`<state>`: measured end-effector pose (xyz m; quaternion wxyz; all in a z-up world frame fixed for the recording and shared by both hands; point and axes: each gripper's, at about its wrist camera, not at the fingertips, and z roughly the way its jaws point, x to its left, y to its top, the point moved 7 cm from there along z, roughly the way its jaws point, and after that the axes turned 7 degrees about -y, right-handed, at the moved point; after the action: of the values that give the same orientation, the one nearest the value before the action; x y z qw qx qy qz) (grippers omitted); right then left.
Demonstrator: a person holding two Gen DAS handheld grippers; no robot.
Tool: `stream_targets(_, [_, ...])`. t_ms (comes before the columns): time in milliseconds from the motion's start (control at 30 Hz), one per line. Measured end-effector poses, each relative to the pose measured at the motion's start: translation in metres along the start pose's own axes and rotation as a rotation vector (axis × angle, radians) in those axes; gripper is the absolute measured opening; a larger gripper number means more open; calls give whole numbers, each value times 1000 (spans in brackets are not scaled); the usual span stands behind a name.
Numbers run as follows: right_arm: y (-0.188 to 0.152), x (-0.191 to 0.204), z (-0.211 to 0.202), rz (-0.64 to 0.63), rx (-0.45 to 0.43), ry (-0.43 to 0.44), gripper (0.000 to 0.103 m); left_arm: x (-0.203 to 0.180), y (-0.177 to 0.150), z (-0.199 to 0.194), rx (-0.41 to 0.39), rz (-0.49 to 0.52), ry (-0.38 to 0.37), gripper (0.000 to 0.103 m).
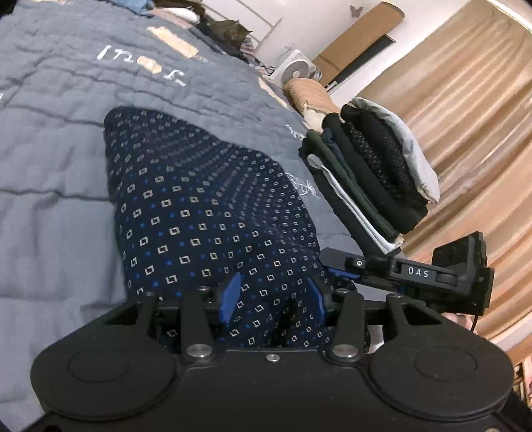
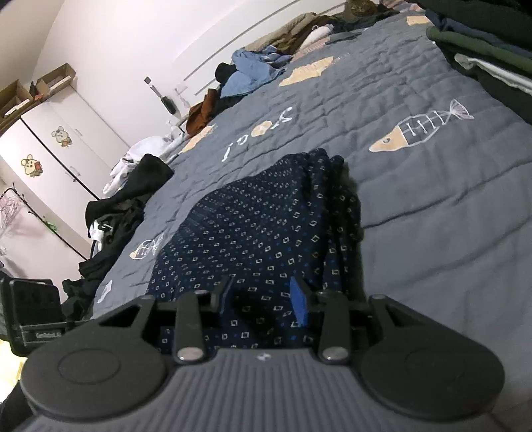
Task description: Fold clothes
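Observation:
A navy garment with small square dots lies folded on the grey quilted bedcover. My left gripper sits at its near edge, with a thick bunch of the cloth filling the gap between the blue pads. In the right wrist view the same garment runs away from my right gripper, whose pads likewise hold a raised fold at the near edge. The right gripper also shows in the left wrist view, just right of the left one, low over the cloth.
A stack of folded clothes stands on the bed right of the garment. Unfolded dark and white clothes and blue ones lie along the far side. A cat rests at the head end. Beige curtains hang beyond the stack.

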<state>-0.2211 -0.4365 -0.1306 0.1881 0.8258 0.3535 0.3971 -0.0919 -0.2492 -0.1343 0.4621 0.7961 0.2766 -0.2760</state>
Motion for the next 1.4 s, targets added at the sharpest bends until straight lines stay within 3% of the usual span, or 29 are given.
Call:
stream_targets(100, [1,-3,3,2,-2,-2,35,-2,-2,1,1,28,13,43])
stream_targets(233, [6,-3,0,43,-19,9,35,-4,4,-5,-30,-21,-7,44])
stream_targets(433, [23,10,-22,97,-83,109,39,-24,15,-24,-92,-26,-50,45])
stream_targets(567, [20,28,-23,112,-62,213,40,-39,23,-41,-141,-4,-86,55])
stream_targets(767, [6,49,-3,127,40,281,40,-28,36,-61,-212,-48,-53,57])
stream_targets(933, [-14,45,22,116,150,215,40,-16,38,-63,-218,-83,-15,57])
stream_targets(1200, [-25,46,24,77,161,197,37,-15,36,-60,-207,-74,-5,57])
stream_targets(1400, [-12,43,13,171,151,244,39,-15,36,-63,-212,-68,0,57])
